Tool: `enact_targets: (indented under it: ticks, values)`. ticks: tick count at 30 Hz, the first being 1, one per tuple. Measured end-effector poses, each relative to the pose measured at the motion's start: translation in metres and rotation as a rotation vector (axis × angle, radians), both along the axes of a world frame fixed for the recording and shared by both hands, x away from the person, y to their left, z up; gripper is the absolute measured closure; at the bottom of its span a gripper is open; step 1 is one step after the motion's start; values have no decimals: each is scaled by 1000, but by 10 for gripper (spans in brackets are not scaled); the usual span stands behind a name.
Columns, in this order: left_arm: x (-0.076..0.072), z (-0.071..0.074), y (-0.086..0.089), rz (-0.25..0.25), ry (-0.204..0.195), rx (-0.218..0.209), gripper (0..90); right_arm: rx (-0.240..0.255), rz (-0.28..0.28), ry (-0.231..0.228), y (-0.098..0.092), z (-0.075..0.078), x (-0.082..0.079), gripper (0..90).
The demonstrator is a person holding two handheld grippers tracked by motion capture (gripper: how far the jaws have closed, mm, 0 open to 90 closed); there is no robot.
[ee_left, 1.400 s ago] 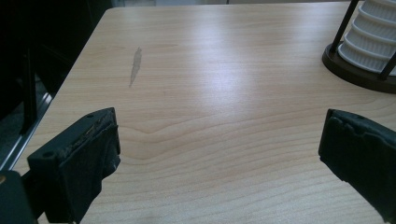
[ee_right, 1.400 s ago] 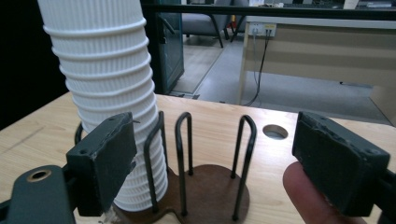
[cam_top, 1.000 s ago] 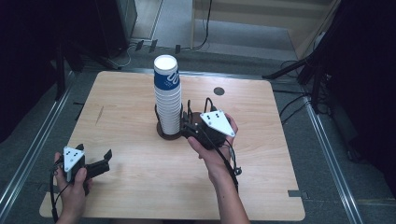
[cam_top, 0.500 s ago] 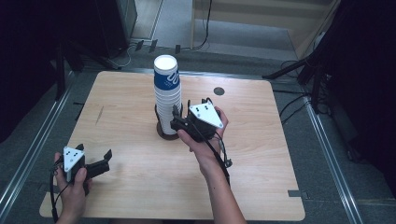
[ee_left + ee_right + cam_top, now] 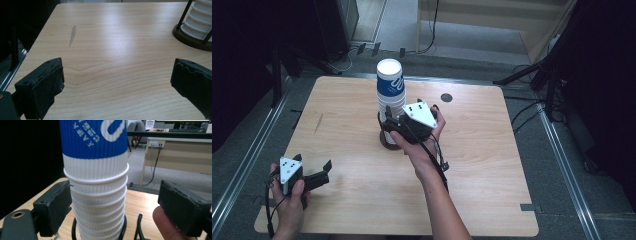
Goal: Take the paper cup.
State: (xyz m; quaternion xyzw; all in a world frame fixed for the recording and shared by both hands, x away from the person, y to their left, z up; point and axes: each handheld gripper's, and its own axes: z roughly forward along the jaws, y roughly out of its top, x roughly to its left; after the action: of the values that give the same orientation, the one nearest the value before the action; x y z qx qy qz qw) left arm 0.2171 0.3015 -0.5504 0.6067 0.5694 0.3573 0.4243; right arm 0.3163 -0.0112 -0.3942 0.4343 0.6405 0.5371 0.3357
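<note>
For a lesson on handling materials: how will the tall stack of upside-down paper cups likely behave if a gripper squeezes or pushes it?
The stack of paper cups is tall and narrow, so a push near the top would probably tip it, though the black wire holder at its base may steady it. The ribbed paper walls look thin, likely light and easily crushed. The ribbing probably gives the right gripper decent hold.

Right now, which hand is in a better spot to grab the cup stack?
Right. The right gripper is at the cup stack, its jaws just opening on either side of it, one apart. The left gripper waits open near the table edge, far off.
</note>
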Motion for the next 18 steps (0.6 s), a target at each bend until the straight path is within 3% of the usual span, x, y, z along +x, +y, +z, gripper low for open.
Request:
enact_targets:
  ticks: [9, 18]
  values:
    - [0, 0, 0, 1, 2, 2, 0, 36, 8, -11, 9, 6, 7, 116]
    - [0, 0, -1, 0, 1, 11, 0, 37, 0, -10, 17, 7, 16, 112]
